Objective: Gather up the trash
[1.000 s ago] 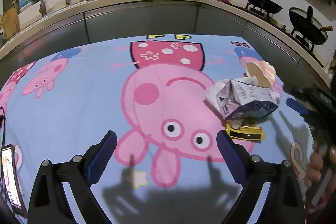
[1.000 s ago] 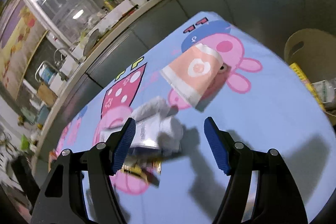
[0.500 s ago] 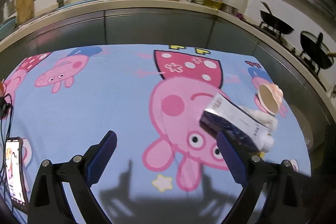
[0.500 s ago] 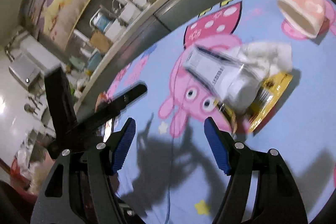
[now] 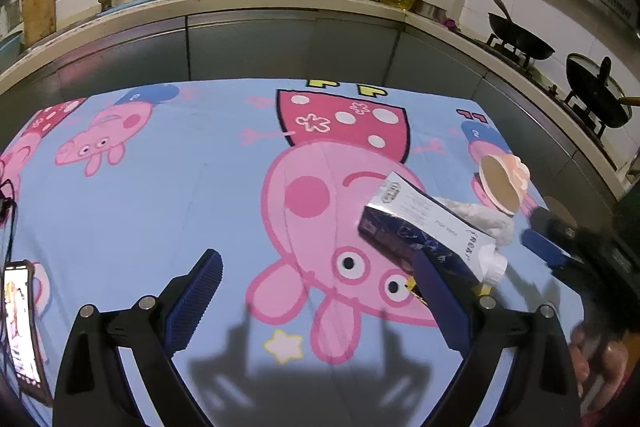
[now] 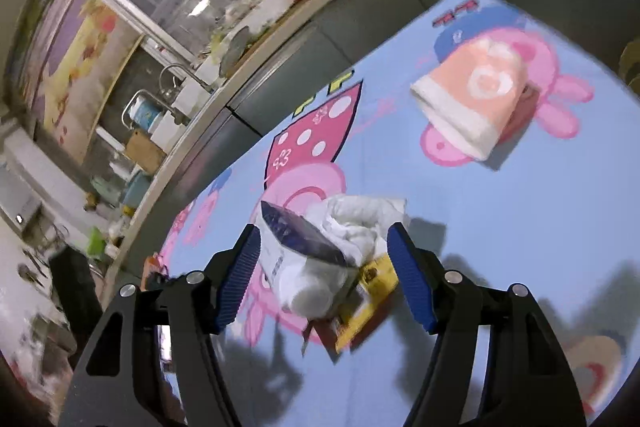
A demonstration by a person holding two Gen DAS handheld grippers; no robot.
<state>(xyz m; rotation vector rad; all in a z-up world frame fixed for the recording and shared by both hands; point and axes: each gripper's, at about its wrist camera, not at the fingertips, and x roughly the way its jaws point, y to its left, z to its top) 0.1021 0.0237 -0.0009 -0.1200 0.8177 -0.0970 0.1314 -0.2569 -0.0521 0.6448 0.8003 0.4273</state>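
Spread under both grippers: a blue cartoon-pig cloth (image 5: 168,211) over the table, kitchen counter (image 5: 280,11) beyond its far edge.

Dead ahead of the right gripper (image 6: 324,269), a small heap of trash: a dark-and-white carton (image 6: 296,247) on top, crumpled white paper (image 6: 360,223) behind it, a yellow wrapper (image 6: 368,291) flat beneath. Carton framed between the blue pads, none of them pressing on it; jaws wide and empty. Long axis of the carton running slantwise, from the far left of this gripper back toward its near right, capped end nearest. Judged the nearer hand by far, lined up for a straight push forward and a squeeze across the carton's short side.

Left gripper (image 5: 316,301) also spread wide, holding nothing; the same carton (image 5: 424,227) off to its front right, one end hidden behind the right-hand pad. Farther right and beyond the heap, a pink paper cup (image 5: 502,181) on its side, open end toward this gripper.

Against half a second ago: heap no longer off to the right of the right gripper but centred between its pads, and closer. Against a second ago: left view swung slightly, carton now touching the edge of its right pad in the picture.
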